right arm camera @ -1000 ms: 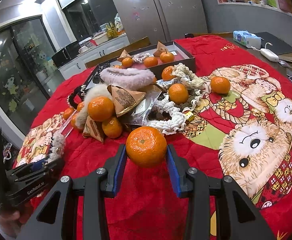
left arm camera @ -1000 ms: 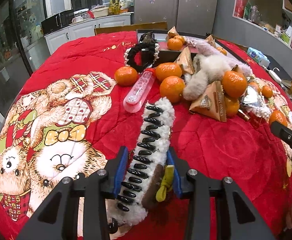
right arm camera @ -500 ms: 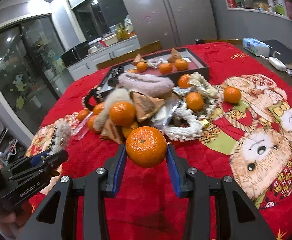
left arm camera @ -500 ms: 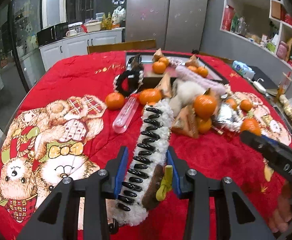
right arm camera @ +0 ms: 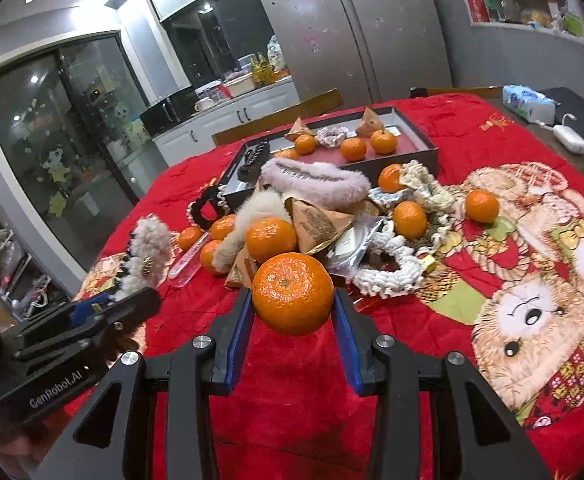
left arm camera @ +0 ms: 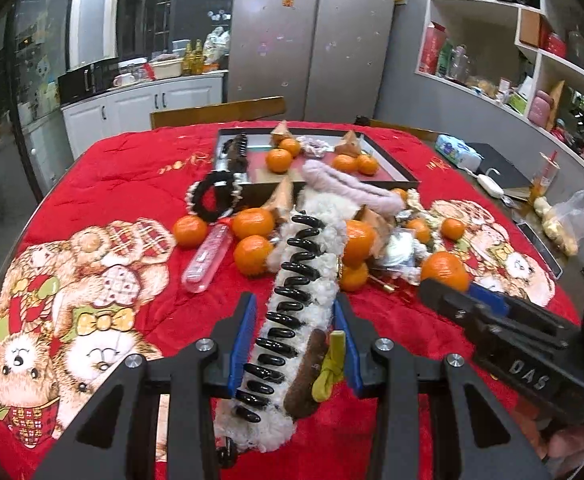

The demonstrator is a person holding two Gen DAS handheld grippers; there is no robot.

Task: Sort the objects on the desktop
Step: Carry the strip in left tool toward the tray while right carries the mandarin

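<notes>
I have both pickups made and am at the carry stage. My left gripper (left arm camera: 294, 344) is pinching a fluffy white hair claw (left arm camera: 292, 300) with black teeth, its blue pads pressed into the fleece on both sides, the clip held clear above the red cloth's near edge. My right gripper (right arm camera: 292, 312) is clamped on a tangerine (right arm camera: 292, 293), squeezed at its widest part and lifted off the cloth. Just beyond both sits the unsorted pile (right arm camera: 332, 216) in the middle of the table: more tangerines, wrapped pyramid snacks, knitted scrunchies, a pink fluffy claw. Past it, toward the far edge, lies the dark tray (right arm camera: 424, 136) already holding tangerines, snacks and hair pieces. Next, I judge, each load must travel over the pile without snagging it, then drop beside its own kind in the tray.
</notes>
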